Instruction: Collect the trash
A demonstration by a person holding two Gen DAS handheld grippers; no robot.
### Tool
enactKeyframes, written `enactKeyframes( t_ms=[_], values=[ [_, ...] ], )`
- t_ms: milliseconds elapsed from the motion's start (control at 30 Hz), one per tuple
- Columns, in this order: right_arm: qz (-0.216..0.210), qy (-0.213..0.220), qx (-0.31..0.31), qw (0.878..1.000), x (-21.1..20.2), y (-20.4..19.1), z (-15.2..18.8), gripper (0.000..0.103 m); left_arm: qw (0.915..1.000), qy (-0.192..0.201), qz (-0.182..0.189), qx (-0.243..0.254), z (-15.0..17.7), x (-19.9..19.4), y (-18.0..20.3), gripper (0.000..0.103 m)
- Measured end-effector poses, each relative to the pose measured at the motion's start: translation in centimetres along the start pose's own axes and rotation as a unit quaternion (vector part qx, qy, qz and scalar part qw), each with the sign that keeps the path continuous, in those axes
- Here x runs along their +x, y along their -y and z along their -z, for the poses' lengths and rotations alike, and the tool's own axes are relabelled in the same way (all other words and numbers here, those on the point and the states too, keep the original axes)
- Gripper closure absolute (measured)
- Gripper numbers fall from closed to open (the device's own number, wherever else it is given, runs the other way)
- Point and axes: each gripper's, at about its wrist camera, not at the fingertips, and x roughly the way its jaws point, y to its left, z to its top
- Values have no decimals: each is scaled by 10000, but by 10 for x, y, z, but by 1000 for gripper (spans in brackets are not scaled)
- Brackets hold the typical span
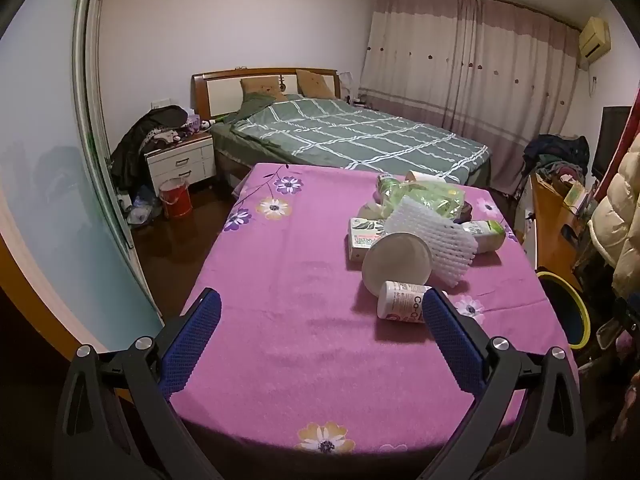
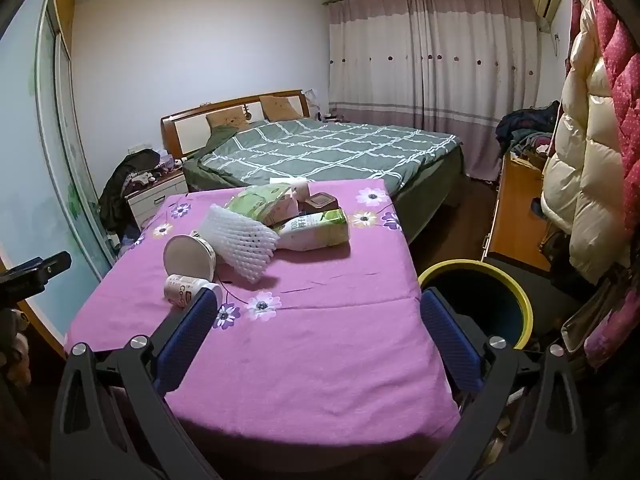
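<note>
A pile of trash lies on the pink flowered table cloth (image 1: 280,320): a small white tipped bottle (image 1: 402,302), a round white tub (image 1: 397,264), a white foam net (image 1: 434,246), a green plastic bag (image 1: 424,196) and cartons. In the right wrist view the bottle (image 2: 186,286), tub (image 2: 188,258), foam net (image 2: 242,240) and a green-white carton (image 2: 316,234) show too. My left gripper (image 1: 320,310) is open and empty, just left of the bottle. My right gripper (image 2: 320,308) is open and empty above the table's near right part. A yellow-rimmed bin (image 2: 484,300) stands right of the table.
A bed with a green checked cover (image 1: 352,136) lies behind the table. A white nightstand (image 1: 180,164) and a red bucket (image 1: 175,198) stand at the left. A wooden desk (image 2: 516,216) and hanging padded coats (image 2: 588,160) are on the right.
</note>
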Motion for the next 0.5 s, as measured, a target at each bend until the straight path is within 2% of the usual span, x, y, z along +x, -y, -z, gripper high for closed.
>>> enactKeyframes(
  t_ms=[100, 133, 500],
  values=[
    [-19, -2, 37, 10000, 1, 1, 0, 6, 9997, 123, -63, 188, 5, -7, 8, 4],
    [-28, -3, 43, 10000, 1, 1, -1, 6, 9998, -24, -59, 187, 1, 0, 9, 4],
    [-49, -21, 80, 10000, 2, 0, 0, 6, 9997, -43, 57, 254, 1, -3, 12, 4]
  ],
)
